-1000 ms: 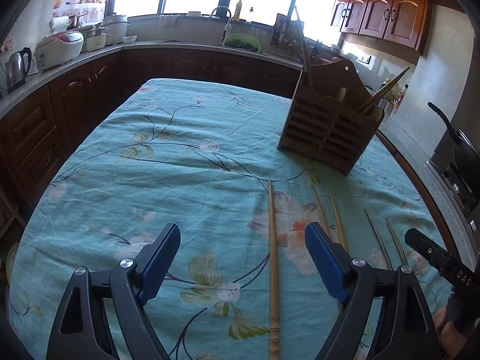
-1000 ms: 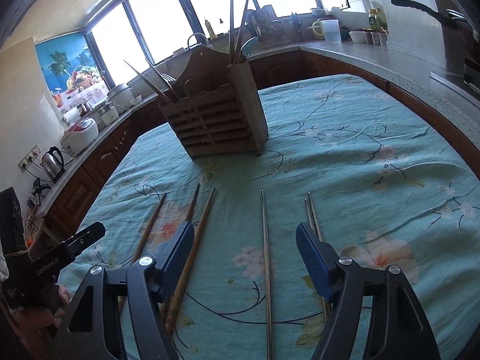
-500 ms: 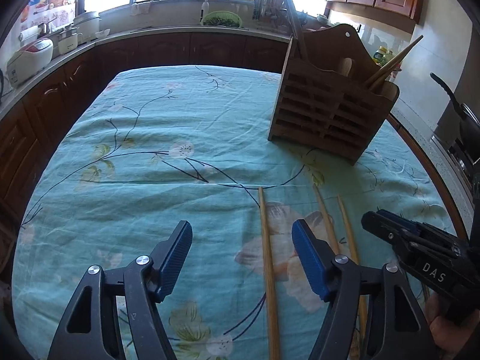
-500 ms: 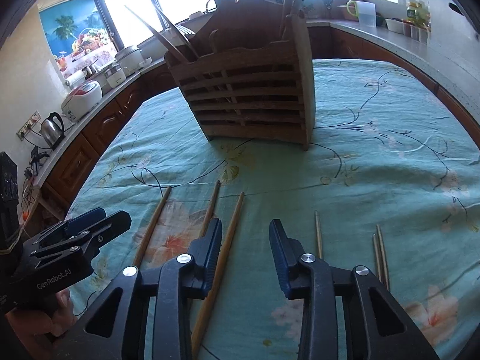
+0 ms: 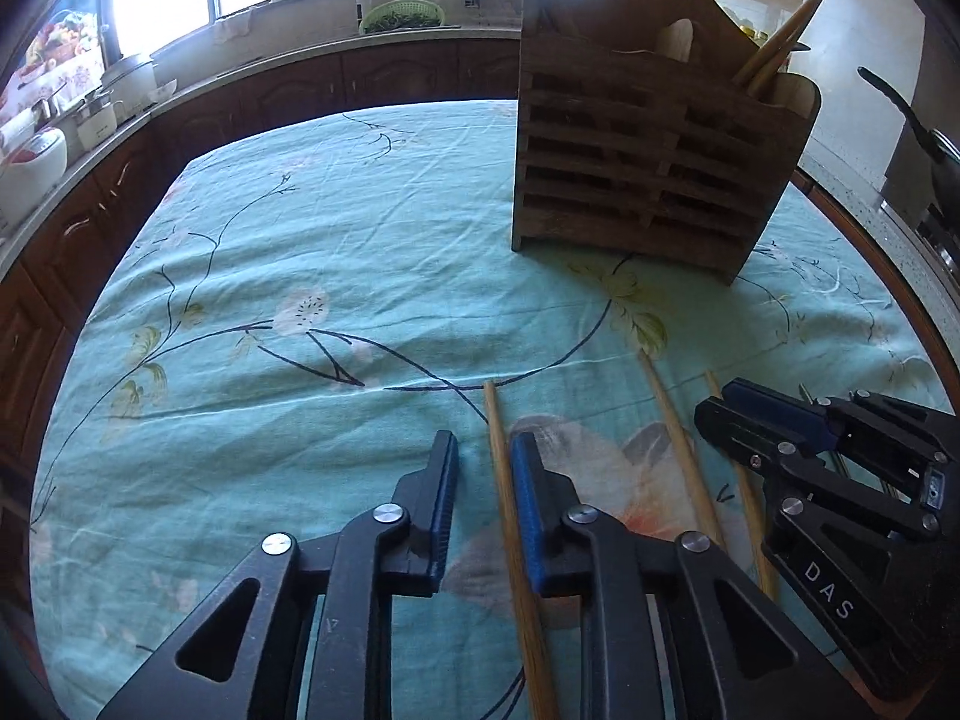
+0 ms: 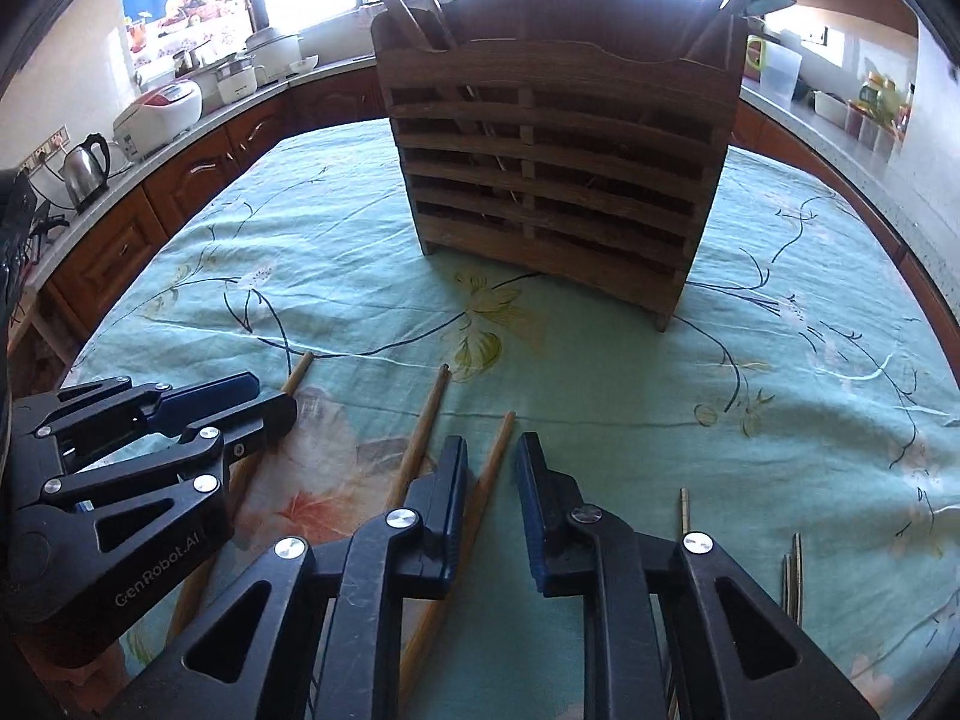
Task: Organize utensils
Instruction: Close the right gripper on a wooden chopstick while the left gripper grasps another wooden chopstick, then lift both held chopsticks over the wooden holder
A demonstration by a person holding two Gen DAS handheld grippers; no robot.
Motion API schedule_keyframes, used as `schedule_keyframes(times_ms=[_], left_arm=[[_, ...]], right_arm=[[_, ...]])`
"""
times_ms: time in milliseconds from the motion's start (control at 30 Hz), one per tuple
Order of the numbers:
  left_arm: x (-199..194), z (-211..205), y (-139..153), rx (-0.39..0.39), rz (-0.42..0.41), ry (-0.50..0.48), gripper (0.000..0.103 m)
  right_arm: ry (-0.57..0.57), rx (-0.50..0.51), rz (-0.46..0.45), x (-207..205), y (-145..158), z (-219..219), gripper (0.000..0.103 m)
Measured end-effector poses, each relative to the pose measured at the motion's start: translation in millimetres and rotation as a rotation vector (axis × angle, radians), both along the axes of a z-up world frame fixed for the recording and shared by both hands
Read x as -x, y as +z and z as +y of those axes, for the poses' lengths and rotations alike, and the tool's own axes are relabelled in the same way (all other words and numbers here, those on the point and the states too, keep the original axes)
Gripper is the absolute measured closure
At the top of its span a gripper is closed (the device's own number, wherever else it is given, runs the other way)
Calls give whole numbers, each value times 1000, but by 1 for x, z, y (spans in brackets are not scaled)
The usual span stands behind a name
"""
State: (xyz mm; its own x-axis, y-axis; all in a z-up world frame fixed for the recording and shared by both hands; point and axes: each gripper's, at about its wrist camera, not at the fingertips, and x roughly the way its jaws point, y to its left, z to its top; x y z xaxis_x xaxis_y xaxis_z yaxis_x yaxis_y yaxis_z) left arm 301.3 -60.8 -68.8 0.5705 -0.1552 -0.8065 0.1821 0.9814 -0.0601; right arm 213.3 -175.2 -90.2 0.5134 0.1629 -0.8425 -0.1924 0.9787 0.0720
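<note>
Chopsticks lie on the tablecloth [image 5: 300,240] in front of the wooden holder [image 5: 648,162]; left gripper [image 5: 483,456] and right gripper [image 6: 491,456] each straddle 1, jaws narrowed, not yet pinching, lining up lifts.

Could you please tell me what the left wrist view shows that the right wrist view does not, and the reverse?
Only the left wrist view shows the frying pan at the right edge and the green colander by the window. Only the right wrist view shows the kettle, the rice cooker and the thin metal chopsticks. Both show the wooden utensil holder and wooden chopsticks on the floral tablecloth.
</note>
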Motion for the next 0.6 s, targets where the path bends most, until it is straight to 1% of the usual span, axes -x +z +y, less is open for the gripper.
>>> schedule_keyframes(times_ms=[67, 133, 200, 300, 400, 500, 600], left_arm=[[0, 1, 0, 9, 3, -1, 97], [1, 4, 1, 25, 6, 3, 97], [1, 7, 1, 46, 12, 6, 98], [8, 15, 11, 85, 1, 10, 99], [21, 26, 30, 142, -19, 8, 99], [36, 35, 49, 180, -58, -1, 99], [51, 44, 68, 232, -93, -9, 99]], right_arm=[[-1, -15, 4, -1, 1, -3, 95], [-13, -47, 10, -1, 1, -10, 97], [-34, -102, 27, -2, 2, -17, 98], [-57, -158, 26, 2, 8, -26, 98], [-69, -201, 0, 10, 23, -33, 98], [-76, -250, -36, 19, 43, -41, 98], [-90, -273, -86, 28, 65, -49, 98]])
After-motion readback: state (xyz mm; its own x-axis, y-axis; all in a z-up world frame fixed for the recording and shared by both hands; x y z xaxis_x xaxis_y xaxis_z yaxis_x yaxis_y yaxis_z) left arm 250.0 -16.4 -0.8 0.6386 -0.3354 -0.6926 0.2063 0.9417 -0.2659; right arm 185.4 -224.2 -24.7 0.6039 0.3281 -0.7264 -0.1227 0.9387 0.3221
